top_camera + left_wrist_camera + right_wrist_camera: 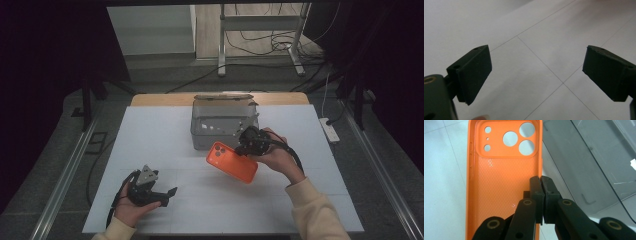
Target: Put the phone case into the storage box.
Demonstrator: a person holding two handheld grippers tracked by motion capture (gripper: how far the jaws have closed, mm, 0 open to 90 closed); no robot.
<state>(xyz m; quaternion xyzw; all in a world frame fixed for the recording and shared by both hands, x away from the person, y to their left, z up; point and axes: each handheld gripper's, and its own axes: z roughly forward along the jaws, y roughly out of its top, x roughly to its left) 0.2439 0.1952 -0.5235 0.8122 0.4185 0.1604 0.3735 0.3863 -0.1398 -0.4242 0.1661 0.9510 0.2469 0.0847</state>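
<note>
1. Spreading under both tools, the white bench (150,130) is carrying a grey box (220,131) just beyond the right tool.
2. Hanging from the right tool (541,182), the orange phone case (504,185) is being pinched along one side edge, jaws pressed together on its rim, camera cut-outs pointing away from the tool.
3. Hovering low over the bench well apart from the case, the left tool (536,67) is holding its jaws wide apart with nothing between them.

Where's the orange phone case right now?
In the high view, the orange phone case sits right of centre, clamped on its edge by the right gripper, just in front of the clear plastic box on the table.
</note>
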